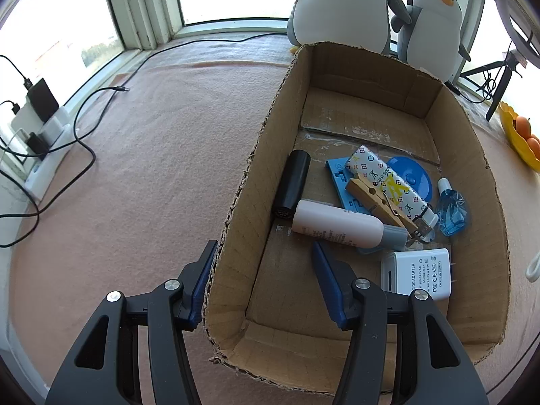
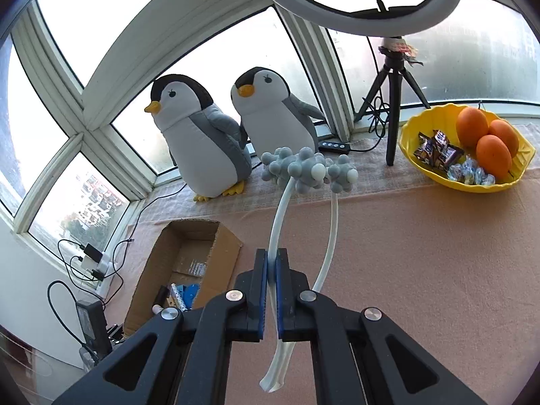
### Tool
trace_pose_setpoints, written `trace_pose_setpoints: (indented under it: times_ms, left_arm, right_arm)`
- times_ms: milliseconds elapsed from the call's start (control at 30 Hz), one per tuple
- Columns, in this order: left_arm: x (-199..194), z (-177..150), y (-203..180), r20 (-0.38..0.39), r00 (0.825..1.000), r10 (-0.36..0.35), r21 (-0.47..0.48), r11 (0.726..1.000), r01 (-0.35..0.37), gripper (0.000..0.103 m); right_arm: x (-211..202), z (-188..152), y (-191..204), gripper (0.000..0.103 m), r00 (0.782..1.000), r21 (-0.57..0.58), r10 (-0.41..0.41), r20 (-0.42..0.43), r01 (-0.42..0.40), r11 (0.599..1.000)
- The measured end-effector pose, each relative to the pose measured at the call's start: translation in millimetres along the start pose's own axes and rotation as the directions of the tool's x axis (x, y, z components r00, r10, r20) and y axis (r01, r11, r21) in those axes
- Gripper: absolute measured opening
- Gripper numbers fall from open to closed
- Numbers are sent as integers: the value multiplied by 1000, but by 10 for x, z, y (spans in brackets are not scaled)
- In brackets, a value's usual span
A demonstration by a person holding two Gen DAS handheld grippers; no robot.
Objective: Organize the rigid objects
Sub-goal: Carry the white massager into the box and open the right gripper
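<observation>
A pink cloth covers the desk (image 2: 422,253) below the windows. The right claw (image 2: 272,263) is clenched on one clear arm of a massager (image 2: 308,168) whose knobbed head rises toward twelve o'clock. The left claw (image 1: 265,253) grips the near-left wall of the cardboard box (image 1: 492,236). Only the left wrist view shows the box's contents plainly: a white bottle (image 1: 337,224), a charger (image 1: 418,273) at three o'clock of the claw, and a clothespin (image 1: 381,202).
</observation>
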State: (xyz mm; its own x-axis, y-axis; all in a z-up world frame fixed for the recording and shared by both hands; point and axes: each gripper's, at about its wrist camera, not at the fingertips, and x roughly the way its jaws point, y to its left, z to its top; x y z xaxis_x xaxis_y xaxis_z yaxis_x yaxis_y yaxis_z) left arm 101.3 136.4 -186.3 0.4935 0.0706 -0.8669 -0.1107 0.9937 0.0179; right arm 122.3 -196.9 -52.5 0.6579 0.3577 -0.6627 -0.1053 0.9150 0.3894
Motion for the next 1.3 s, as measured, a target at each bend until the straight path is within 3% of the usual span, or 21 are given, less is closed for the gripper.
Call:
trace_pose_setpoints:
  times_ms: [200,500,800,1000,1300]
  left_arm:
    - [3,1,10,1,1000,-8,-6,1000,8,56]
    - [11,-4,28,5,1000,-21,-15,1000,21,56]
    - [12,-12,55,7,999,-34,-24,999,34,56]
    - [14,-12,62,7,999,-39,-30,999,39,56]
    - [14,-12,63,7,999,-38,-29,999,39,56]
  right_arm:
    - [64,133,495,4,998,-88,60,-5,-60,994]
    - [272,161,1094,4,984,-123,171,-59,-177,977]
    - [699,39,1629,4,968,-166,203,-151,-227,960]
    - [1082,-116,1713,4,952,-138,193,-240,-230,963]
    - [1406,-210,1646,4,935,-104,174,-308,-215,971]
